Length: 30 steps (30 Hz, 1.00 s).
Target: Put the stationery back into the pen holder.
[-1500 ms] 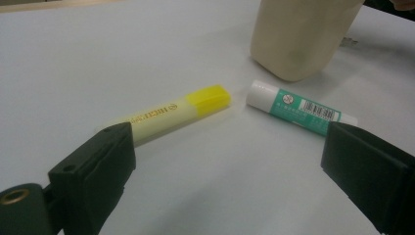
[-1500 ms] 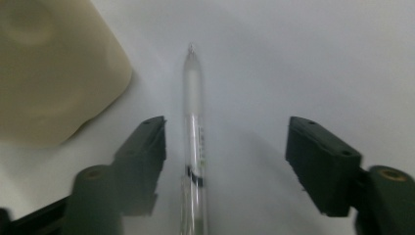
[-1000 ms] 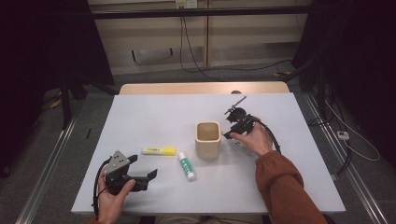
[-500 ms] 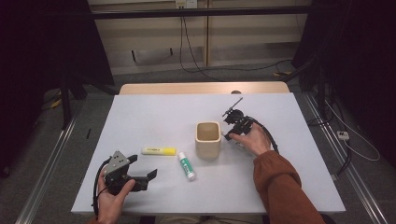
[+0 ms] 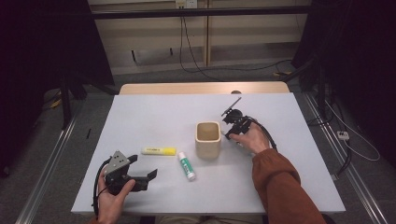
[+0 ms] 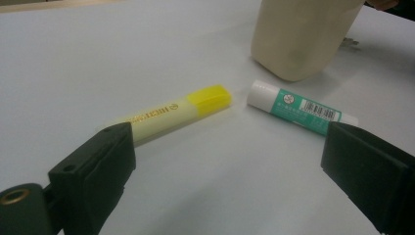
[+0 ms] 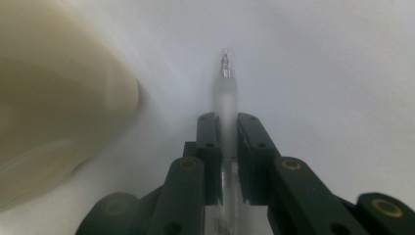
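My right gripper [image 7: 226,127] lies low on the white table [image 5: 154,116], just right of a beige cup [image 5: 208,139]. Its jaws have just been closing and now press on a frosted clear pen [image 7: 226,98], whose tip points away past the fingertips. In the high view a hand holds this right gripper [image 5: 232,127] beside the cup. My left gripper [image 5: 144,171] rests near the front left edge, open and holding nothing. Ahead of the left gripper [image 6: 230,161] lie a yellow highlighter [image 6: 176,111] and a green-and-white glue stick [image 6: 298,107].
The cup [image 6: 301,34] stands beyond the glue stick [image 5: 186,165], with the highlighter [image 5: 159,150] to its left. A wooden strip [image 5: 201,88] runs along the table's far edge. Cables trail over the floor behind. Dark equipment stands on both sides.
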Each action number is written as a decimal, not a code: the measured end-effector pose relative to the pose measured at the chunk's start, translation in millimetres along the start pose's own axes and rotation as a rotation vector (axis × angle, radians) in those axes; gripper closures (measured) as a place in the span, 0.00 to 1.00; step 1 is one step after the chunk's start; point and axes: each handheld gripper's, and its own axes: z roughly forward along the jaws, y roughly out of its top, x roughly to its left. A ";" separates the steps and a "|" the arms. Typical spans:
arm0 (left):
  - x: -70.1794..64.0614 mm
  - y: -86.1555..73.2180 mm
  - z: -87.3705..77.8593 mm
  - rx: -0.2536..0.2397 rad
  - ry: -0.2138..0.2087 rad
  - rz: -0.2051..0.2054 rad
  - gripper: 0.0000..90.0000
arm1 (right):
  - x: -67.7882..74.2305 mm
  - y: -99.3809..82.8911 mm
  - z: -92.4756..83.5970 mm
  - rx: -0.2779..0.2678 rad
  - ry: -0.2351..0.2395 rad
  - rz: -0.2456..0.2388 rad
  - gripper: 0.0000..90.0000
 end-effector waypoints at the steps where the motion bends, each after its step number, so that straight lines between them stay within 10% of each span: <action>1: 0.2 -0.1 0.0 -0.004 -0.002 -0.002 0.06 | -0.7 -0.5 -0.3 -0.004 0.002 -0.001 0.90; 30: -0.9 0.1 -0.5 -0.006 -0.006 -0.005 0.06 | -1.3 -47.8 -55.4 -0.399 0.025 0.068 0.90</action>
